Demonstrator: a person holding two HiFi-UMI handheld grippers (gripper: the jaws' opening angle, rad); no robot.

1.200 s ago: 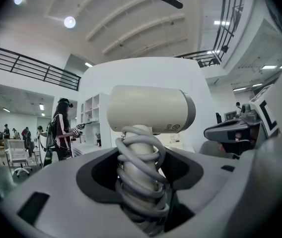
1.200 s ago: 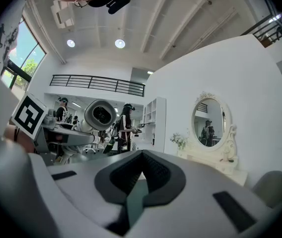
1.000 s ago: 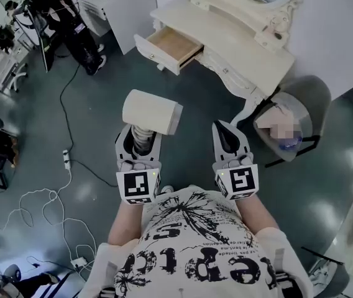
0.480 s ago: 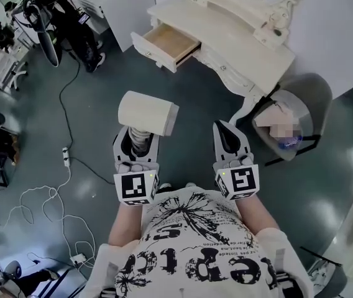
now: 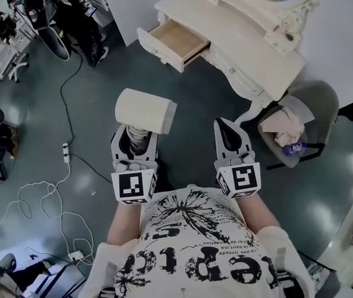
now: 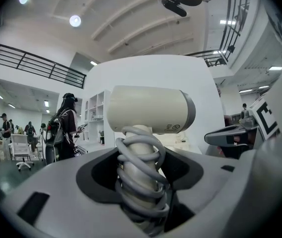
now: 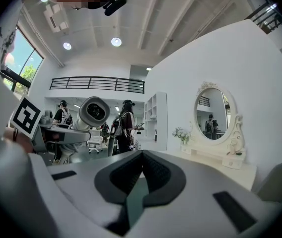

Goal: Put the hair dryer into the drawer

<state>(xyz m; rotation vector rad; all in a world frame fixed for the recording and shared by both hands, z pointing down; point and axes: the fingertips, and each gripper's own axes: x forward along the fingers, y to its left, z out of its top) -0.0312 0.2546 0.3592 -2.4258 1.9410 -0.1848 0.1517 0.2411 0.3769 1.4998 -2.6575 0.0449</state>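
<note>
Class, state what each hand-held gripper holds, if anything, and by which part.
The left hand-held gripper clamps the hair dryer by its cord-wrapped handle. The right hand-held gripper is shut on nothing.

Matt cream plastic is seen on the hair dryer [image 5: 144, 110], with a smooth grey rubbery sheath on its cord [image 6: 140, 175]. The drawer [image 5: 178, 42] is lined in bare light wood behind a cream painted front, and the dressing table [image 5: 238, 30] is finished in the same satin cream paint. The floor [image 5: 195, 98] is dark and glossy, with light patches reflected.
</note>
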